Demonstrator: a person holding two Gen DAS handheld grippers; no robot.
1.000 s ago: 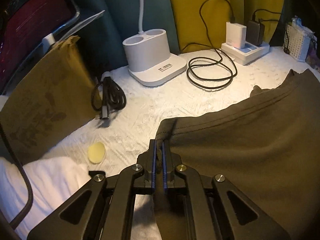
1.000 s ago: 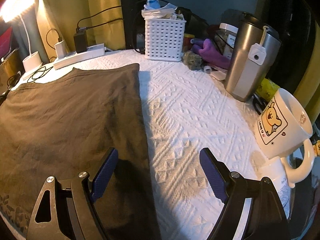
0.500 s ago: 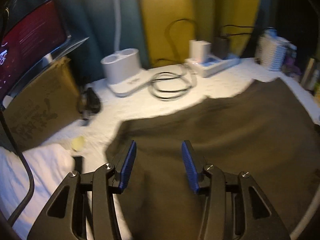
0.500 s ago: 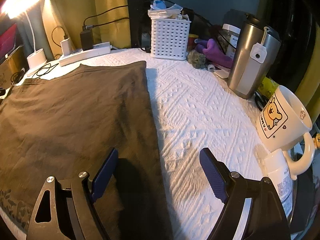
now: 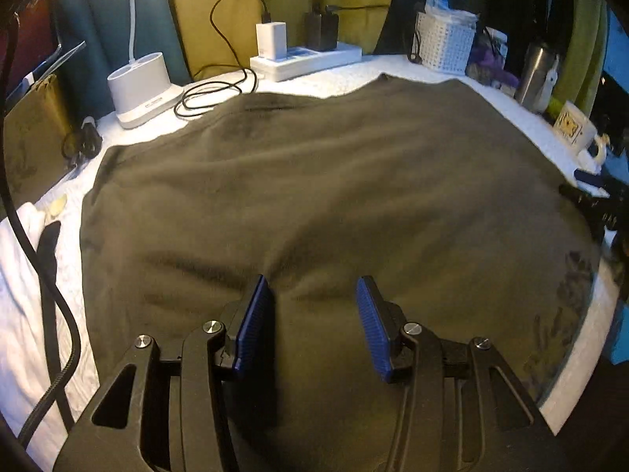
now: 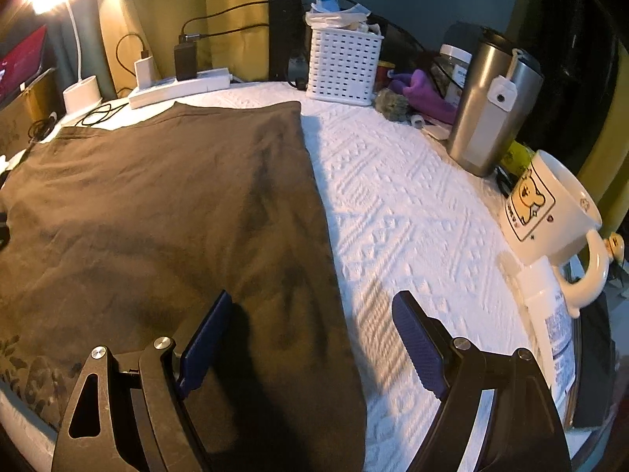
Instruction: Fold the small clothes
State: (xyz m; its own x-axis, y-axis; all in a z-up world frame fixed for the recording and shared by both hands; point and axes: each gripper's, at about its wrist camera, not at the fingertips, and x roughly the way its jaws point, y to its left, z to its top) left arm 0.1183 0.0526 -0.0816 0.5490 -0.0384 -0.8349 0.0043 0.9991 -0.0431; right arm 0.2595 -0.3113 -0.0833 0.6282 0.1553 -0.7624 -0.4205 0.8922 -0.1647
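A dark olive-brown shirt point(image 5: 334, 196) lies spread flat over the white textured table cover point(image 6: 412, 212), with a few soft wrinkles. My left gripper point(image 5: 312, 283) hovers over the shirt's near middle. It is open, blue pads point(image 5: 255, 314) apart, with only flat cloth below them. In the right wrist view the same shirt point(image 6: 157, 216) fills the left half, its straight right edge running away from me. My right gripper point(image 6: 314, 297) stands wide open astride that edge, the left pad over cloth and the right pad over bare cover, gripping nothing.
At the back stand a white lamp base point(image 5: 137, 86), a coiled black cable point(image 5: 212, 94) and a power strip with chargers point(image 5: 306, 59). A white basket point(image 6: 342, 67), steel tumbler point(image 6: 487, 110) and bear mug point(image 6: 550, 212) line the right side. Cardboard point(image 5: 31, 129) stands at the left.
My left gripper opened and let go of the shirt's edge, then swung right and back, so the whole spread shirt now shows. My right gripper drifted slightly, still wide open.
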